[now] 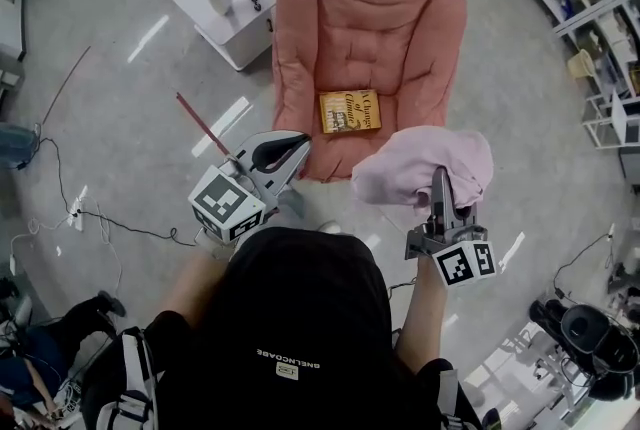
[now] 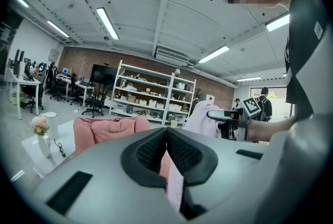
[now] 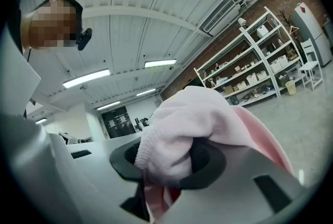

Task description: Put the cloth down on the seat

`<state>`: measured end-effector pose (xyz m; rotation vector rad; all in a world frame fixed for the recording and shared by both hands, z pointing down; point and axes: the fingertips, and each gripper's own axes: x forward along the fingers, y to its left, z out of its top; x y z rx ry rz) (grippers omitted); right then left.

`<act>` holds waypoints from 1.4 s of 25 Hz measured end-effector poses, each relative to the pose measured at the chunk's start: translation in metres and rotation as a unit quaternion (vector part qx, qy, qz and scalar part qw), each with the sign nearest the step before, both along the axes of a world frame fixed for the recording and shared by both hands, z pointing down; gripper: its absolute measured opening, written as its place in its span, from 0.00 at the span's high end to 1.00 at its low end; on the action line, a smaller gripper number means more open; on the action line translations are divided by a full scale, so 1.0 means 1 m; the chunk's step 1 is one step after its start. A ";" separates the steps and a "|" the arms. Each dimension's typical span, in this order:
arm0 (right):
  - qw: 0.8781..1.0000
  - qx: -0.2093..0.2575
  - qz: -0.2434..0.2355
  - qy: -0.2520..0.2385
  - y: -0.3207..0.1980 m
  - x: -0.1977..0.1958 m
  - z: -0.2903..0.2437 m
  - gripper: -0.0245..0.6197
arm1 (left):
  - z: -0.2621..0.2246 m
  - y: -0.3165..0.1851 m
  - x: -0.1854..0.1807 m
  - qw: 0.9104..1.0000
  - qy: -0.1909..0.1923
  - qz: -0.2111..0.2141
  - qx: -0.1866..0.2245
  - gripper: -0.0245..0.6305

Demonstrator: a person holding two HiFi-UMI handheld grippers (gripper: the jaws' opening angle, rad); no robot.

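Right gripper [image 1: 440,180] pinches the bunched pink cloth [image 1: 425,166], jaws clamped on a fold. The cloth hangs in air just off the seat's [image 1: 365,38] front right corner, not on it yet. Left gripper [image 1: 296,151] is empty, jaws pressed together, near the front left corner. Book [image 1: 350,111] lies by the seat's front edge. Best move: carry the cloth forward over the seat, lower till it rests, then spread the jaws. Aim beside the book, probably.

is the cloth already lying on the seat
No, the pink cloth is bunched between the jaws of the right gripper by the front edge of the seat, where only a book lies.
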<state>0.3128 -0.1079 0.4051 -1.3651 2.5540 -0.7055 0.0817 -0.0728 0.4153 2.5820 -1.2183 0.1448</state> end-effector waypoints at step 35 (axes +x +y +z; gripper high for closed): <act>0.994 0.070 -0.056 0.064 -0.251 -0.160 -0.091 0.73 | 0.010 -0.067 -0.216 0.988 0.033 -0.148 -0.009 0.94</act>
